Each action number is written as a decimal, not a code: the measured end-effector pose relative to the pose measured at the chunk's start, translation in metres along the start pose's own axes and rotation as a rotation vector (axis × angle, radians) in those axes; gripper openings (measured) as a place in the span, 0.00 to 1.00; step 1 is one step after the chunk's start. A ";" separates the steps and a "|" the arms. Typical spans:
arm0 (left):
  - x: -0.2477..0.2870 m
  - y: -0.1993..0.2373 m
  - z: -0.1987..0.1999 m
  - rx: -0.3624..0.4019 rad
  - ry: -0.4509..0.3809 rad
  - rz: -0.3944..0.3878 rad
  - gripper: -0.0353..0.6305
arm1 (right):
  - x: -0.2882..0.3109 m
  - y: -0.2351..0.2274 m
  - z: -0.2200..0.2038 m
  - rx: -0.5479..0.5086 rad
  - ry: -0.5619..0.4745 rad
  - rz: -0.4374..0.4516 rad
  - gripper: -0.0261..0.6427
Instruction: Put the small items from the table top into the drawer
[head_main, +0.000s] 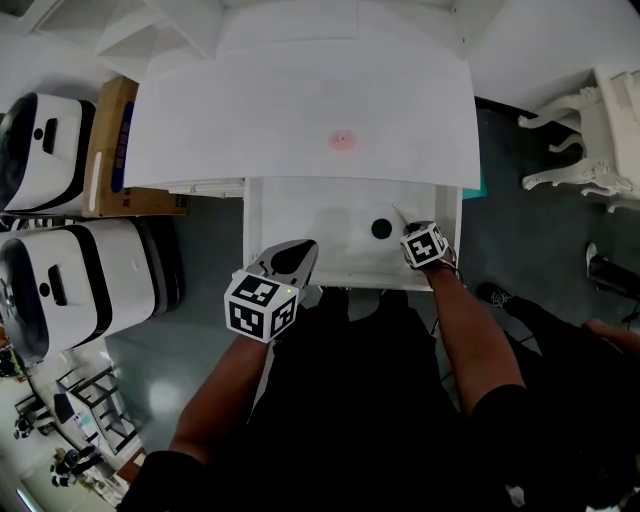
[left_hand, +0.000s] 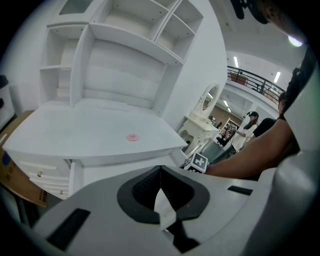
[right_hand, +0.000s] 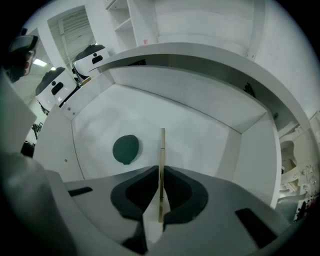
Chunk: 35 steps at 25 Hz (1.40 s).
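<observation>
The thin pale strip (right_hand: 162, 160) stands edge-on between the pads of my right gripper (right_hand: 161, 172), which are drawn in narrow and pressed on it from both sides. Its far end sticks out past my fingertips, over the white floor of the open drawer (right_hand: 250, 165). I cannot tell from this edge what the strip is made of.

Left of it in the right gripper view, a dark green round item (right_hand: 125, 148) lies flat on the drawer floor, apart from the strip. From the head view it sits just beside my right gripper (head_main: 415, 235), towards the right half of the drawer (head_main: 300, 215).

One small pink item (head_main: 342, 140) lies on the table top (head_main: 250, 110), near its middle and well back from the drawer.

My left gripper (left_hand: 160, 172) has its jaws closed together with nothing between them. It hangs at the drawer's front left corner (head_main: 290, 258) and points towards the desk, with the pink item (left_hand: 132, 137) ahead of it.

Open white shelves (left_hand: 125, 30) rise behind the desk. To the left stand a cardboard box (head_main: 110, 150) and white machines (head_main: 80, 280).
</observation>
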<state>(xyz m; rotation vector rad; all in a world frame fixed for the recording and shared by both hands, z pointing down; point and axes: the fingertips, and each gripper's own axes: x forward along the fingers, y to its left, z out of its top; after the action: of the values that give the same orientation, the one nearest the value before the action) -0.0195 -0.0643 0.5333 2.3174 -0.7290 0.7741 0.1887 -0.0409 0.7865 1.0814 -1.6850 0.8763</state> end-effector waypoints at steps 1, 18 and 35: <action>0.000 0.000 0.000 -0.001 0.000 0.000 0.07 | 0.000 0.000 0.001 0.004 -0.001 0.002 0.11; 0.005 -0.008 0.023 0.023 -0.066 -0.036 0.07 | -0.061 0.016 0.050 -0.027 -0.149 0.039 0.11; -0.008 0.004 0.049 0.081 -0.151 -0.032 0.07 | -0.229 0.095 0.148 -0.013 -0.557 0.204 0.09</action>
<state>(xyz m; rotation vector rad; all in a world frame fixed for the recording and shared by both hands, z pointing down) -0.0110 -0.0968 0.4969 2.4759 -0.7356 0.6296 0.0975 -0.0757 0.5145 1.2345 -2.2892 0.7238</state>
